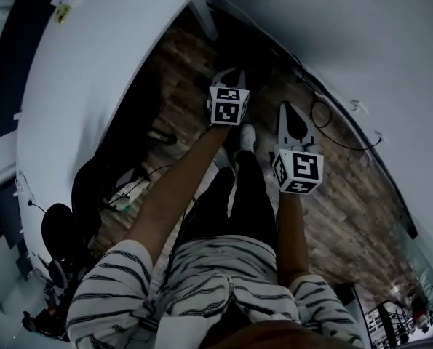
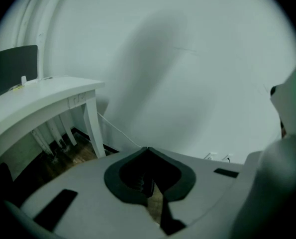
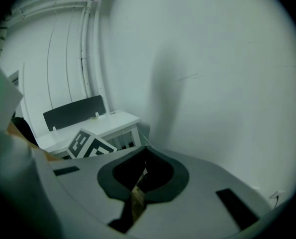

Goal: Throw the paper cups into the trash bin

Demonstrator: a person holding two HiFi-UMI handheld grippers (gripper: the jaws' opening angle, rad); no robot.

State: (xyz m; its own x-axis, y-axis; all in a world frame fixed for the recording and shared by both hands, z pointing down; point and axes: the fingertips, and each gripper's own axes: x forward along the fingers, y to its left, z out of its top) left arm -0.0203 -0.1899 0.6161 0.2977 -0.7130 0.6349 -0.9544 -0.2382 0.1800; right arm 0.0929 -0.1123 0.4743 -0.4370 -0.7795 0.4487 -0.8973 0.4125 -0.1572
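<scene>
paper cups: none gripped | left gripper (image 2: pixel 148 149) jaws pressed together | right gripper (image 3: pixel 146 148) likewise | arms (image 1: pixel 178 187) stretched forward

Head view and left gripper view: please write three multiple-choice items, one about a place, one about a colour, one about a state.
1. In the head view, the white curved table lies
A. at the person's left
B. at the person's right
C. between the two grippers

2. The wooden plank floor is
A. white
B. brown
C. green

3. The jaws of the left gripper are
A. wide apart
B. closed on an object
C. closed together, empty

Key:
1 A, the tabletop fills the left side of the picture.
2 B, the planks look brown.
3 C, the tips meet and nothing stands between them.
</scene>
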